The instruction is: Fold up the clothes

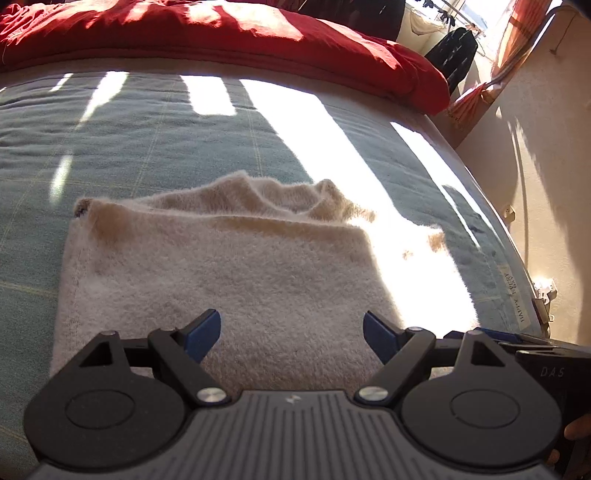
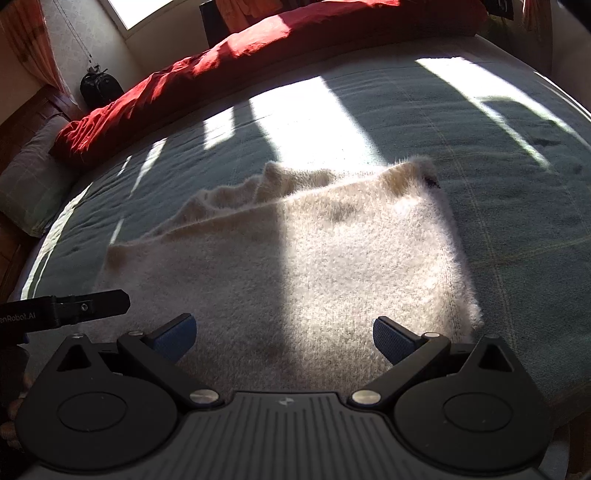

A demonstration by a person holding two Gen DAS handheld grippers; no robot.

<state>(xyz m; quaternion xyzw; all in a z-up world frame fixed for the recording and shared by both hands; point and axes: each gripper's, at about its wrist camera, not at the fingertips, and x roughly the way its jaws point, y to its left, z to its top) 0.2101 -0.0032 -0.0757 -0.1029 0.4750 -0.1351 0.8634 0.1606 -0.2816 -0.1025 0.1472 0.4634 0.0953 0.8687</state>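
Grippers first: the left gripper [image 1: 291,332] and the right gripper [image 2: 284,338] both hang over the near part of a cream fuzzy sweater [image 1: 221,273], jaws spread wide, with nothing between the blue pads. Neither pad appears to touch the knit.

The sweater [image 2: 314,258] lies on the green bedspread [image 1: 147,140], already doubled over into a rough rectangle. Its far edge is untidy, with a lumpy layer sticking out beyond the top fold, and in the left wrist view a part spills out to the right into glaring sun, where its outline is washed out.

Next is likely another fold or a tidying of that far edge. To do it well, each gripper should pinch all layers at a corner, one on each side, lift them level together and lay the edge down square. The fluffy knit is soft and thick, so a shallow pinch may catch only the top layer and drag it askew.

Farther off, a red duvet [image 1: 221,33] is bunched along the far side of the bed, well clear of the sweater. A grey pillow [image 2: 33,184] sits at the far left in the right wrist view. Dark clothes hang by the window [image 1: 456,51]. Nothing lies on the sweater or blocks the way; the strong sun and shadow bands are the main nuisance.
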